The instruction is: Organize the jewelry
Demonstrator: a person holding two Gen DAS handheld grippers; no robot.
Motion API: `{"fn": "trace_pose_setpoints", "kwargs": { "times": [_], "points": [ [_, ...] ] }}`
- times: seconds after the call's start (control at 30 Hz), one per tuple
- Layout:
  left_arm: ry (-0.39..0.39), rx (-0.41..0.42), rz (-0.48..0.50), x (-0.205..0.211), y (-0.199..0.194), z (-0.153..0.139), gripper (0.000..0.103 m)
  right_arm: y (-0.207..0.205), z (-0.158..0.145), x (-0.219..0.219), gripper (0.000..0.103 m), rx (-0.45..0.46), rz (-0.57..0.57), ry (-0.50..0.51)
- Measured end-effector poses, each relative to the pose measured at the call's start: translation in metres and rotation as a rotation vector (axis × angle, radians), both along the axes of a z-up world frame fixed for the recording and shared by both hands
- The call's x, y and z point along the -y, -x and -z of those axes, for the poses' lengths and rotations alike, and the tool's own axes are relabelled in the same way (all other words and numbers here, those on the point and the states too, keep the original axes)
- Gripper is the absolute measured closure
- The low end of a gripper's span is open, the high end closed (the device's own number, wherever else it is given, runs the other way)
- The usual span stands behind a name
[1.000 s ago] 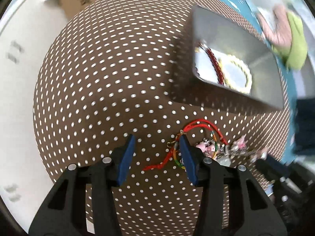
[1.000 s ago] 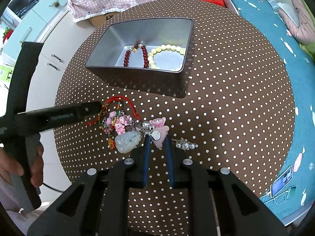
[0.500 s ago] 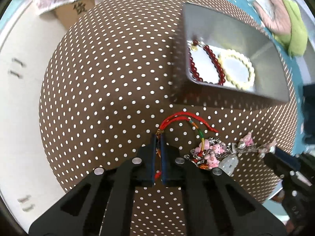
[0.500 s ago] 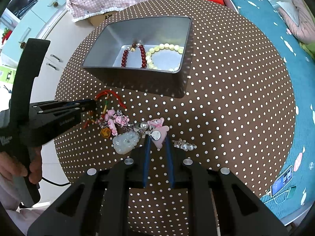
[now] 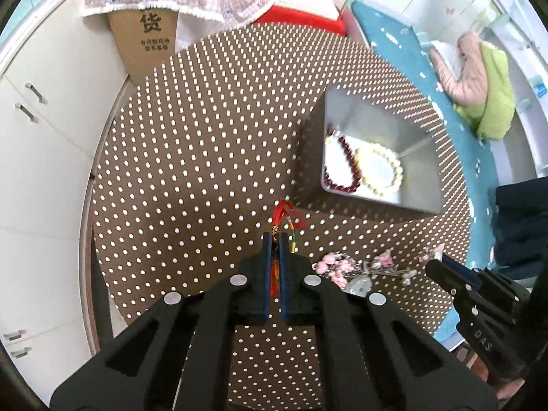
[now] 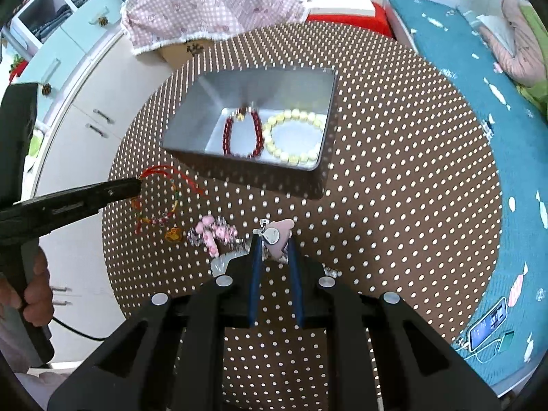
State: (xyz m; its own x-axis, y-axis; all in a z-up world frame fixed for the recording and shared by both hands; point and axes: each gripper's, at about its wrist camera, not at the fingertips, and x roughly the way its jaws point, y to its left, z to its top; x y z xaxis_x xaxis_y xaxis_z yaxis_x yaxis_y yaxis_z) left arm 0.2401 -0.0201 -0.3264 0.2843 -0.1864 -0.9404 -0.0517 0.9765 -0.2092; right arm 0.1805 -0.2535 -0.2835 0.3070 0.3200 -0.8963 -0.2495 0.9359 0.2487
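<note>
My left gripper (image 5: 274,236) is shut on a red cord bracelet (image 5: 286,214) and holds it lifted above the polka-dot table; in the right wrist view the bracelet (image 6: 164,193) hangs from the left gripper (image 6: 137,185), with an amber charm (image 6: 173,234) at its low end. My right gripper (image 6: 273,241) is shut on a pink charm keychain (image 6: 275,239), its pink beads (image 6: 214,233) trailing left on the cloth. A silver tin (image 6: 191,116) holds a dark red bead bracelet (image 6: 227,133) and a cream bead bracelet (image 6: 294,137).
The round table (image 6: 394,171) has a brown dotted cloth. White cabinets (image 5: 44,157) stand at left, a cardboard box (image 5: 147,41) under pink cloth behind. A teal bed (image 6: 479,78) lies to the right, with a phone (image 6: 488,320) on it.
My left gripper closed on the red cord bracelet and lifted it up off the table, away from the pink charm pile. My right gripper stayed shut on the pink keychain.
</note>
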Motion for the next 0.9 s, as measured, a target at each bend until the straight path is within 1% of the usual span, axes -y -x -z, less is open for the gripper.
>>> {"fn": "trace_pose_setpoints", "kwargs": {
  "times": [0.1,0.13,0.17,0.23,0.27,0.3,0.33,0.47,0.7,0.9],
  "points": [
    [0.016,0.037,-0.003,-0.008,0.007,-0.02,0.099,-0.001,-0.012,0.0,0.089,0.033,0.004,-0.004],
    [0.021,0.049,0.0,-0.016,0.012,-0.029,0.099,-0.001,-0.015,0.001,0.089,0.042,0.006,-0.005],
    [0.025,0.058,0.004,-0.037,0.021,-0.033,0.099,-0.002,-0.02,0.002,0.089,0.054,0.009,-0.009],
    [0.033,0.085,0.012,-0.032,0.025,-0.049,0.099,-0.004,-0.026,0.003,0.089,0.068,0.01,-0.015],
    [0.039,0.093,0.016,-0.046,0.035,-0.057,0.099,-0.005,-0.029,0.004,0.089,0.077,0.012,-0.016],
    [0.046,0.108,0.021,-0.043,0.033,-0.063,0.099,-0.007,-0.031,0.005,0.089,0.082,0.013,-0.016],
    [0.05,0.12,0.026,-0.052,0.041,-0.074,0.099,-0.008,-0.032,0.007,0.089,0.088,0.014,-0.015],
    [0.067,0.162,0.054,-0.048,0.035,-0.094,0.099,-0.018,-0.038,0.006,0.089,0.103,0.01,-0.023],
    [0.086,0.186,0.087,-0.028,0.011,-0.105,0.099,-0.038,-0.038,0.002,0.089,0.105,-0.015,-0.03],
    [0.08,0.176,0.113,-0.011,-0.01,-0.1,0.098,-0.049,-0.031,0.0,0.089,0.077,-0.031,-0.037]
  ]
}}
